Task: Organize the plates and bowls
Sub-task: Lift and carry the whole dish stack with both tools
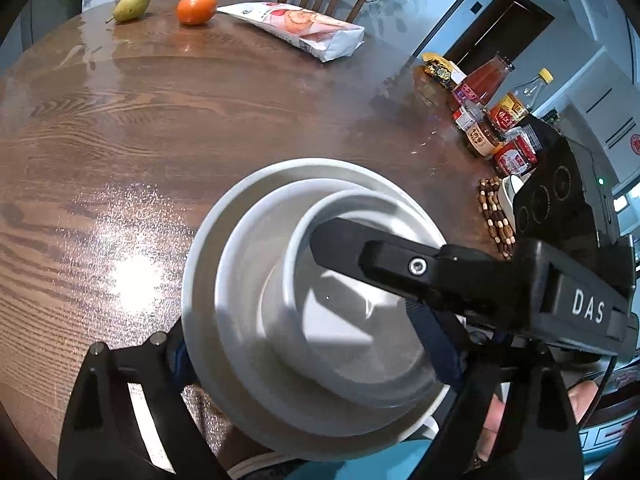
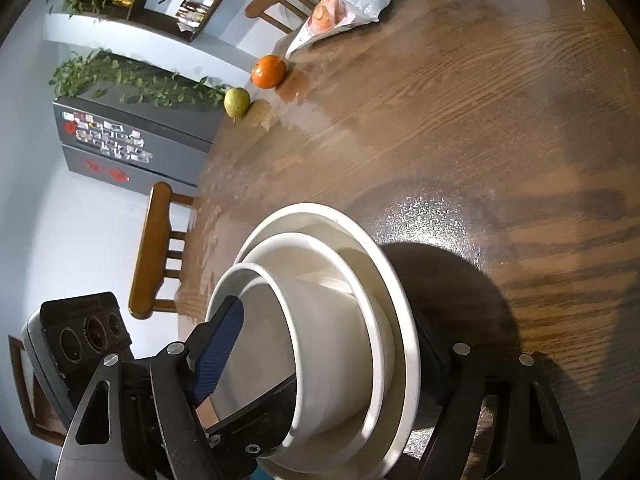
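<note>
Above the round brown wooden table, both grippers, left gripper and right gripper, clamp a nested stack of white ceramic bowls, apparently lifted and tilted.

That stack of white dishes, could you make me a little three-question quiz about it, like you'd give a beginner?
1. True or false: the stack of white dishes has its smallest bowl nested innermost.
2. How many dishes are nested in the stack? A) two B) three C) five
3. Fill in: the two fruits at the far edge of the table are an orange and a ____.

Key: 1 true. 2 B. 3 pear. Both the left gripper and the right gripper straddle the stack's rim.
</note>
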`<state>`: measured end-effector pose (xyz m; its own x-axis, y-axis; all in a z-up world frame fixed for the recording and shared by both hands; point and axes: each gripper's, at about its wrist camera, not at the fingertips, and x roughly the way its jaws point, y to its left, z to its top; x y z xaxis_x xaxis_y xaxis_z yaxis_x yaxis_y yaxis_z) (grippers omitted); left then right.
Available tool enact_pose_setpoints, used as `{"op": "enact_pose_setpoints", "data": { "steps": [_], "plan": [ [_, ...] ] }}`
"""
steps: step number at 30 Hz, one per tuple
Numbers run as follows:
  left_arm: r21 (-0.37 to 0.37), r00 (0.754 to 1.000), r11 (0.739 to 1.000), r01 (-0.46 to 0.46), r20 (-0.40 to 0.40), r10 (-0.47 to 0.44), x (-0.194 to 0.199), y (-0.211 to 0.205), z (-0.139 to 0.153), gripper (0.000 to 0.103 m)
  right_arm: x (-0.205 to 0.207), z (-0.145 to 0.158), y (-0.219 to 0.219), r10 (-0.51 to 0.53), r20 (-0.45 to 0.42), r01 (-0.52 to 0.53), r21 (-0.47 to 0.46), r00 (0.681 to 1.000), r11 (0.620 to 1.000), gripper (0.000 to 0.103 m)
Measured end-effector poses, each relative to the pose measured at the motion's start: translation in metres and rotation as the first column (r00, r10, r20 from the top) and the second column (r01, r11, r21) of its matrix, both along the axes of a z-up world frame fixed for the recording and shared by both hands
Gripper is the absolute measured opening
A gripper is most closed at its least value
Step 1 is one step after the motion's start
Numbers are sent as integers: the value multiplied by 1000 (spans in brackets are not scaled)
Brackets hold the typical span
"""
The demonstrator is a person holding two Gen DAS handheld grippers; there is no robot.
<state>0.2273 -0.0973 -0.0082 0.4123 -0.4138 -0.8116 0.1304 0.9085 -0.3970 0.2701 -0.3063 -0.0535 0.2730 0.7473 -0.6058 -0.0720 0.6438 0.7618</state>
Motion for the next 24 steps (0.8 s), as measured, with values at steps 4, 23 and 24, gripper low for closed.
{"op": "enact_pose_setpoints", "data": {
  "steps": [4, 23, 24],
  "plan": [
    [-9, 1000, 1000, 0, -26, 0, 1, 1, 0, 88, -1, 1, -1, -19, -7, 19, -3, 1000, 1000, 79],
    [-21, 1000, 1000, -1, -13, 1, -30, 15, 28, 87, -23, 34, 10, -17, 44, 18, -20, 999, 1000, 79],
    [-21, 1000, 1000, -1, -11, 1, -34, 15, 29, 87, -25, 35, 10, -17, 47, 18, -21, 999, 1000, 79]
  ]
}}
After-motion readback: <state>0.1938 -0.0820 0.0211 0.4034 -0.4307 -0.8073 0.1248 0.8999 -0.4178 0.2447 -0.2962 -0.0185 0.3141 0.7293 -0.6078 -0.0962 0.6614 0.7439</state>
